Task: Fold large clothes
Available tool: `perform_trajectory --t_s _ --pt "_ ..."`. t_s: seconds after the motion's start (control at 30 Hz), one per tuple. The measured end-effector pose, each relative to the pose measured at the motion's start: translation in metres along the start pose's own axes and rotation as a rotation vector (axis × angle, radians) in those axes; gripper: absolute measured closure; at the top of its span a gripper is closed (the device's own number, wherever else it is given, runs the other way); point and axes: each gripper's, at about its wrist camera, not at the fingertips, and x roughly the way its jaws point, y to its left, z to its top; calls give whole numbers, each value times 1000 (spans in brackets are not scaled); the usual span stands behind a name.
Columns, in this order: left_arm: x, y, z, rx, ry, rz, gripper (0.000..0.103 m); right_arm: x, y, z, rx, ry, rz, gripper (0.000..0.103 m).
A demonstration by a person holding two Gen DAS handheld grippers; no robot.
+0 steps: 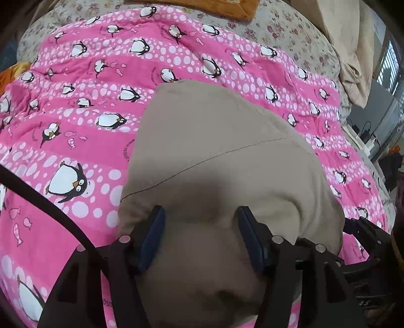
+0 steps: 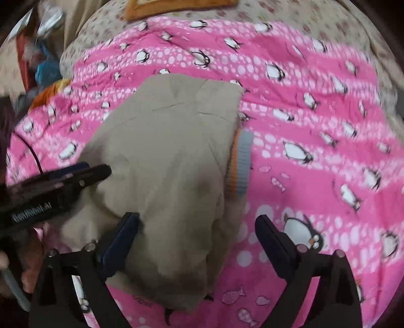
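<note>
A beige garment (image 1: pixel 214 156) lies folded into a thick bundle on a pink penguin-print blanket (image 1: pixel 75 126). My left gripper (image 1: pixel 200 222) hovers over its near end, jaws open with cloth below and between the fingers, not pinched. In the right wrist view the same garment (image 2: pixel 166 156) shows a grey and orange ribbed cuff (image 2: pixel 240 164) sticking out at its right edge. My right gripper (image 2: pixel 197 227) is open wide, its left finger over the garment's near edge and its right finger over the blanket. The left gripper (image 2: pixel 83 170) shows at the garment's left side.
The blanket (image 2: pixel 315 126) covers a bed with a floral sheet (image 1: pixel 290 32). An orange cushion (image 1: pixel 227 7) lies at the far edge. A beige cloth (image 1: pixel 353 63) hangs at the right. A cable (image 1: pixel 50 209) crosses the left. Clutter sits beside the bed (image 2: pixel 45 63).
</note>
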Motion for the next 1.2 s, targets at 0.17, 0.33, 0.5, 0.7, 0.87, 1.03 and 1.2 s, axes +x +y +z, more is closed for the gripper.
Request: perform_trajectory --t_s 0.17,0.33,0.5,0.7,0.87,1.03,1.2 --pt "-1 10 3 -102 4 -100 51 -3 6 -3 -11 -15 3 8" --pt "1 16 6 -172 26 -162 44 22 -9 -5 65 132 67 1" --pt "2 2 5 -85 23 -105 40 25 -10 -8 47 137 61 1" --pt "0 -1 1 -113 -21 -78 39 19 -10 -6 42 120 63 1" --pt "0 -1 4 -101 24 -94 39 -42 -6 -1 -31 -159 -40 17" --pt "-23 -2 8 -58 -48 -13 44 -75 -2 3 -57 -392 -1 61" --pt "-16 -5 7 -26 -18 2 44 -26 17 10 -103 -202 -21 88"
